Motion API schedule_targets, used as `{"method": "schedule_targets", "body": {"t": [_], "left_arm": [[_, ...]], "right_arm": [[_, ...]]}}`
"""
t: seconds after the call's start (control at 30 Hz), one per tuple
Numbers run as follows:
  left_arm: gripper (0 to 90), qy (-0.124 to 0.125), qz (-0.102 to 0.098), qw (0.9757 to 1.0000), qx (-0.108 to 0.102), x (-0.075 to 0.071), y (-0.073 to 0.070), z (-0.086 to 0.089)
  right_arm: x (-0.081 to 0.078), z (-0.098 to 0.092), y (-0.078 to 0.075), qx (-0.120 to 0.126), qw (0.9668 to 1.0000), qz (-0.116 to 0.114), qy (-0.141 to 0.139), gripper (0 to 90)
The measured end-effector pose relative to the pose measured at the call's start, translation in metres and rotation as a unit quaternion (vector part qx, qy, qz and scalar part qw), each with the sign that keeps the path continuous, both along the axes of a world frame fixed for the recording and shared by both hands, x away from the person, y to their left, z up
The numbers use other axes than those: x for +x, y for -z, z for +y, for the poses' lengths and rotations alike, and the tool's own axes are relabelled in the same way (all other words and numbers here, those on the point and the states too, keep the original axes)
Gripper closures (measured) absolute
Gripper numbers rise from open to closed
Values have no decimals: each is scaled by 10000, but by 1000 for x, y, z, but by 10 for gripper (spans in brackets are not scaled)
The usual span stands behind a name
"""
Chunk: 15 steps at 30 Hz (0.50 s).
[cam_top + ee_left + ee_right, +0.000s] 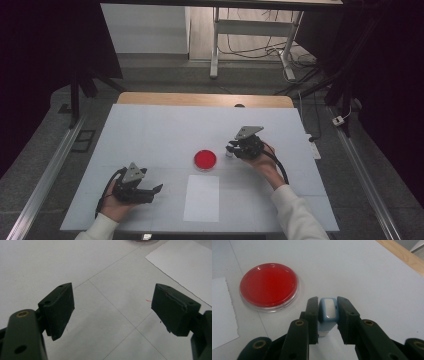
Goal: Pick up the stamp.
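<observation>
Just 1 red dish [269, 286], 1 paper sheet [201, 198], 1 blue-white block [328, 312] in right gripper [327, 306].

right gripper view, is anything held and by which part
A small blue-and-white block, pinched by its two sides between the right hand-held gripper pads.

The block [328, 312] is small and light blue with a glossy white face. It sits between the two black jaws of the right gripper [327, 315], which press on its sides, its white face turned up toward that gripper's camera and its lower end hidden behind the jaws. From above, it shows as a pale bit [229, 150] at the tip of the right gripper [233, 148], just over the table.
</observation>
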<state>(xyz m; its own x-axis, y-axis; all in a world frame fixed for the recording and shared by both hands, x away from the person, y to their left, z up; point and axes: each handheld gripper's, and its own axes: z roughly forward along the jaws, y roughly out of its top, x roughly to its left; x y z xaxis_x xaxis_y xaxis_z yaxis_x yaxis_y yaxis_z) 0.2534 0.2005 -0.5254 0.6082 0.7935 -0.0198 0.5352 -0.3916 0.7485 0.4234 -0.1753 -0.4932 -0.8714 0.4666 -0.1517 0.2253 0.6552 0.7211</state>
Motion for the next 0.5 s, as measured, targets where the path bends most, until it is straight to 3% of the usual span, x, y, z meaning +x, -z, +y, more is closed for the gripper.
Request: {"method": "schedule_targets", "body": {"t": [0.33, 0.43, 0.5], "left_arm": [[186, -5, -3, 10000, 4, 0, 0, 1], [186, -14, -5, 10000, -1, 0, 1, 1], [187, -15, -3, 10000, -6, 0, 0, 1]], "right_arm": [[-3, 2, -1, -86, 9998, -144, -124, 751], [-3, 1, -2, -32, 9998, -151, -92, 751], [-4, -2, -4, 158, 9998, -122, -17, 751]]}}
